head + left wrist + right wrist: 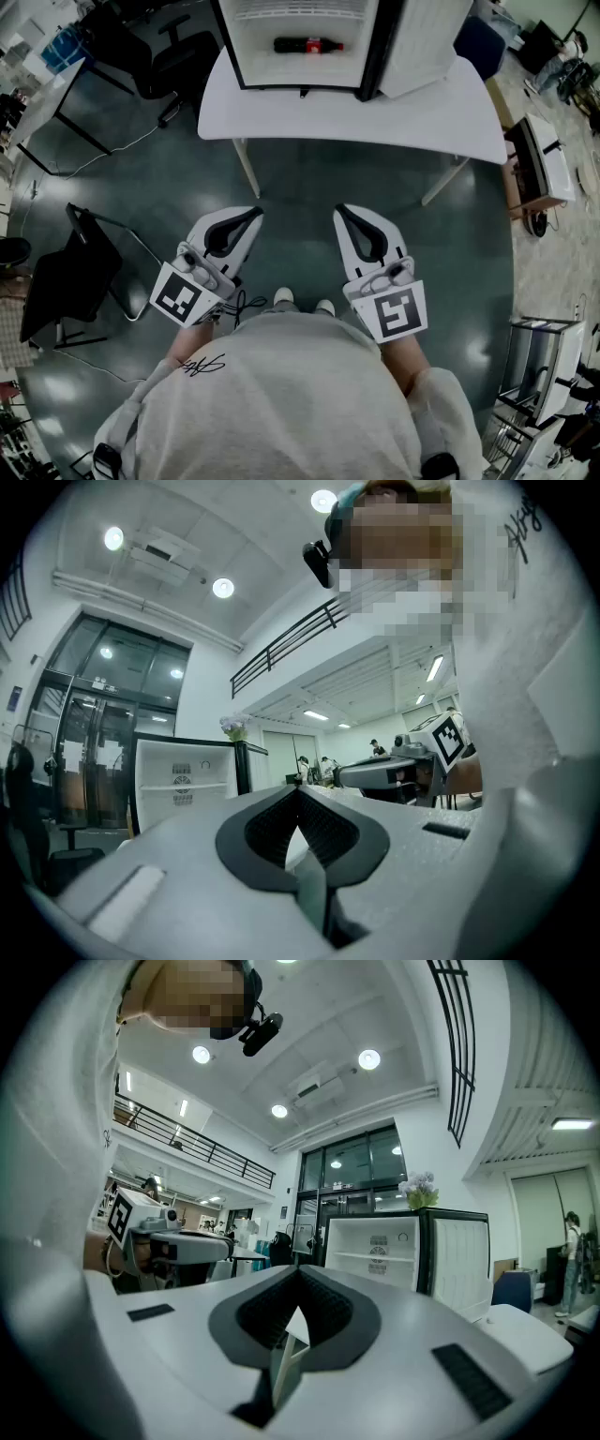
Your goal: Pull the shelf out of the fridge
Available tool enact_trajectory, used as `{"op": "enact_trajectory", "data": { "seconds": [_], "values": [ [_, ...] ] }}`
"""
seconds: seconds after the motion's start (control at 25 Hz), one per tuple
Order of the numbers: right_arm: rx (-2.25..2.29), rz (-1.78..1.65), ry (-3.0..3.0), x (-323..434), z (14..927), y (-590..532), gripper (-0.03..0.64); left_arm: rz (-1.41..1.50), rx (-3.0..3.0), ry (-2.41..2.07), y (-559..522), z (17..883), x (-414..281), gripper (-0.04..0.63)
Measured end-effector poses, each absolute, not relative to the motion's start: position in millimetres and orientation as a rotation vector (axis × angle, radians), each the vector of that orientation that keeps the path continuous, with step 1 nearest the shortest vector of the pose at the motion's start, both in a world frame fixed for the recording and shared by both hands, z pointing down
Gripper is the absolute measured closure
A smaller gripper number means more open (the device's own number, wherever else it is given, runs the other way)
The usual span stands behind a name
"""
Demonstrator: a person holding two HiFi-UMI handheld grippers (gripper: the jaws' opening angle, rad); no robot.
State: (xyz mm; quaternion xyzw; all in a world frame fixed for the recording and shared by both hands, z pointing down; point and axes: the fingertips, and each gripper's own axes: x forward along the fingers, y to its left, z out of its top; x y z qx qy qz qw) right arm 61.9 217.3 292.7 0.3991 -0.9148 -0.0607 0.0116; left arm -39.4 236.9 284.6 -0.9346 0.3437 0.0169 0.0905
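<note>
The head view is dim and greenish; only the fridge (300, 42) and the table (347, 117) under it are rendered bright. Lines are bent toward the edges. In both gripper views light is given by round ceiling lamps (222, 588) above the fridge; the corners are left black, and the near jaws are slightly soft.

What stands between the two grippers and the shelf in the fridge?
Nothing visible does. The fridge door is open, and only floor and the front edge of the table lie between the left gripper, the right gripper and the shelf. A bottle lies inside the fridge.
</note>
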Motion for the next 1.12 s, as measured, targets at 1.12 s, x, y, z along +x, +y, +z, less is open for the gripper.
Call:
{"op": "enact_trajectory", "data": {
  "seconds": [1.12],
  "values": [
    [1.299, -0.204, -2.831, 43, 293, 204, 0.604, 0.042, -2.776, 1.033, 223, 294, -72, 0.592]
  ]
}}
